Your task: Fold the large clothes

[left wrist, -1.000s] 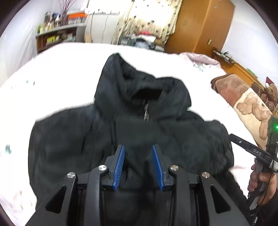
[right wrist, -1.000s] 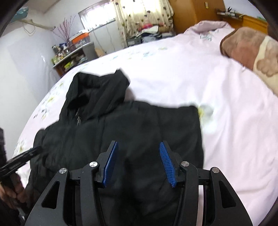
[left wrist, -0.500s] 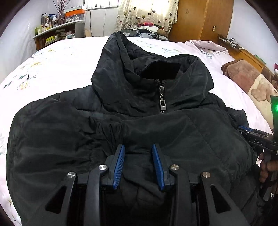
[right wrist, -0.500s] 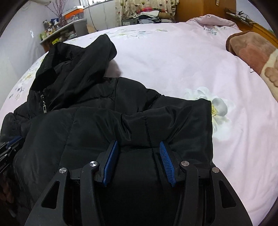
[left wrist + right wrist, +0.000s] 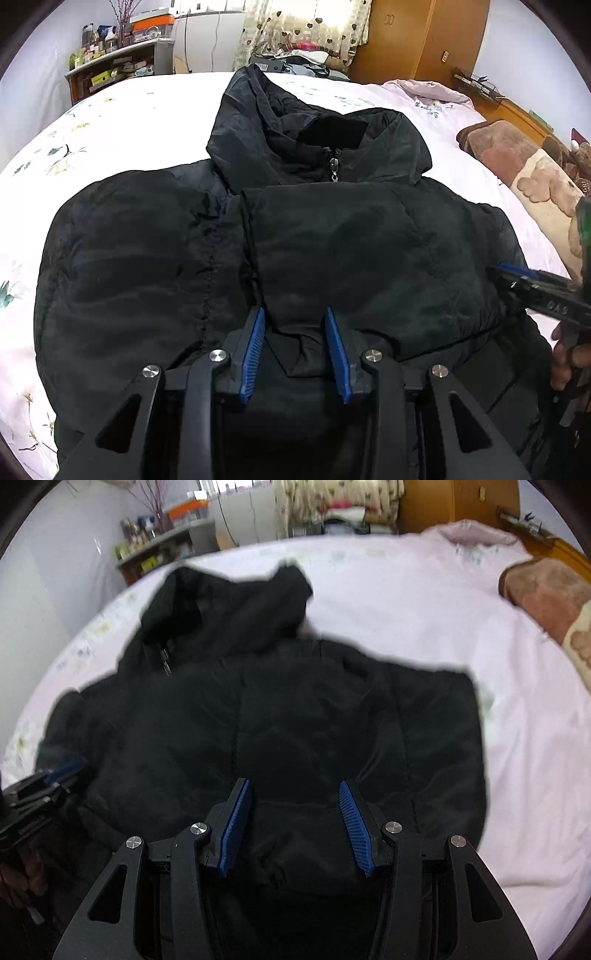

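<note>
1. A bedroom surrounds me: a wooden wardrobe [image 5: 417, 40] stands at the far right, a cluttered shelf [image 5: 118, 62] at the far left.
2. The bed [image 5: 110, 122] wears a pale floral sheet, with a brown blanket [image 5: 517, 162] at its right edge.
3. The black jacket [image 5: 332, 240] lies near the middle of the bed, hood far, zipper up, lower part folded up over the chest.
4. My left gripper [image 5: 295, 321] holds a bunched fold of jacket fabric between its blue pads.
5. My right gripper [image 5: 295, 794] hovers with its jaws spread wide over the jacket's near edge; the view is blurred, so I cannot tell if it touches.
</note>
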A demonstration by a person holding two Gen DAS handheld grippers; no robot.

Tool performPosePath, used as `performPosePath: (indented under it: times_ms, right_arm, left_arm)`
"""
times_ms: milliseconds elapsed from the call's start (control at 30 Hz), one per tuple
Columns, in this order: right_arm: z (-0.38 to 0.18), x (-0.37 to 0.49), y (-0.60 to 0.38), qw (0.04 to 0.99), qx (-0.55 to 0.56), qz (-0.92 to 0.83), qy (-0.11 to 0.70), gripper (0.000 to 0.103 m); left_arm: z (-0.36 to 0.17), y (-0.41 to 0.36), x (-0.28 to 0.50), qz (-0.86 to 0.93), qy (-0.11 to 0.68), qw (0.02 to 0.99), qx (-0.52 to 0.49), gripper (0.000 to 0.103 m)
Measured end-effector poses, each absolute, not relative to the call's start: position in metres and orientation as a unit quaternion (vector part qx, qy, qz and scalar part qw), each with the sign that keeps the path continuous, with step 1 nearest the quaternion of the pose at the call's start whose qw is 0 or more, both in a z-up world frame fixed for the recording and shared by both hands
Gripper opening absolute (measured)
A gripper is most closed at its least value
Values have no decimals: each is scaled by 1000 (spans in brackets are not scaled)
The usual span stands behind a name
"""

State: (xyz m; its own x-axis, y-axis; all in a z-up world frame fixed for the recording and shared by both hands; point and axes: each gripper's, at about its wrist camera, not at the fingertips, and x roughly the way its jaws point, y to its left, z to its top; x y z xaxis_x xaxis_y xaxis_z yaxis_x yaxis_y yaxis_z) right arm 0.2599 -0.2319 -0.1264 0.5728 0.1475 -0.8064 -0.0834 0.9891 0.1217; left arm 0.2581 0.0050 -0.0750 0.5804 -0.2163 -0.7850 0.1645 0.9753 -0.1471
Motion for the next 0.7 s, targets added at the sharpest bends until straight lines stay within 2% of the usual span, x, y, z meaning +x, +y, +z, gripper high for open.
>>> performPosePath:
  times_ms: [200,467,700]
  right_arm:
    - [-120,260,-234,883,31,65,464,50]
    - [-76,264,-233,897,51,84,431,50]
    - [-55,316,-224,901,64,96,419,50]
  left_arm:
    - [-58,9,254,-114,451,885,-30,37]
    - [-10,21,260,-141,414,898,-37,37]
    - [16,35,326,-119,397,909,-43,61]
